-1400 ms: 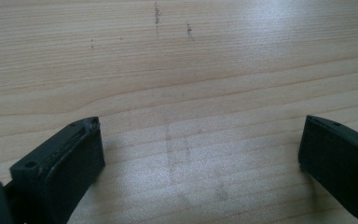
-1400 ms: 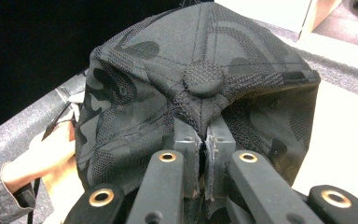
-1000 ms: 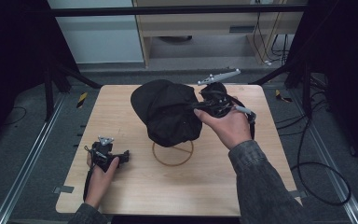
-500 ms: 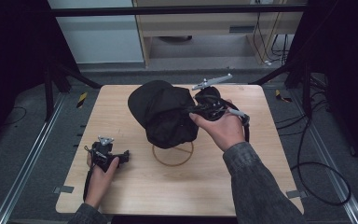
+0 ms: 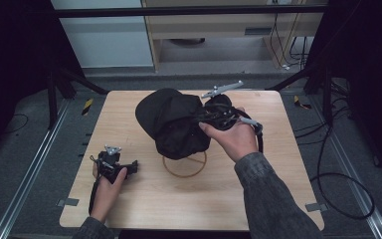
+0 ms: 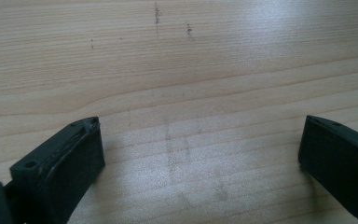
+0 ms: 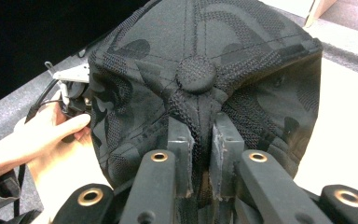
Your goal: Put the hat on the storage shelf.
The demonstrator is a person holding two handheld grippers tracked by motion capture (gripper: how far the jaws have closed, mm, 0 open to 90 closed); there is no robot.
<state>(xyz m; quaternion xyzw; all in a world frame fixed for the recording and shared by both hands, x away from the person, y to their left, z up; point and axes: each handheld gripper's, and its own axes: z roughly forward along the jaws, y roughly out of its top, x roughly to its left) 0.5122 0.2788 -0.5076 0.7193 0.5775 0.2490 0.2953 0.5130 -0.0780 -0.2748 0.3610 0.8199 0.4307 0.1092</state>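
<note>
Black cap [image 5: 171, 122] pinched at crown by right claw [image 7: 200, 154], carried above wooden ring [image 5: 184, 166]; left claw [image 6: 200, 154] rested agape on bench [image 5: 278, 189].

lab rig, wooden table [image 5: 278, 199], black frame [image 5: 179, 8], floor cables [image 5: 348, 189]

bare table [image 5: 144, 199] around left claw [image 6: 200, 154]

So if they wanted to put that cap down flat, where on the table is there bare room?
Bare wood lies along the near edge of the table, between the left claw and the sleeve, and in the far-left corner. The middle is crowded: the black cap, pinched by the right claw, hangs over a wire ring stand.
</note>
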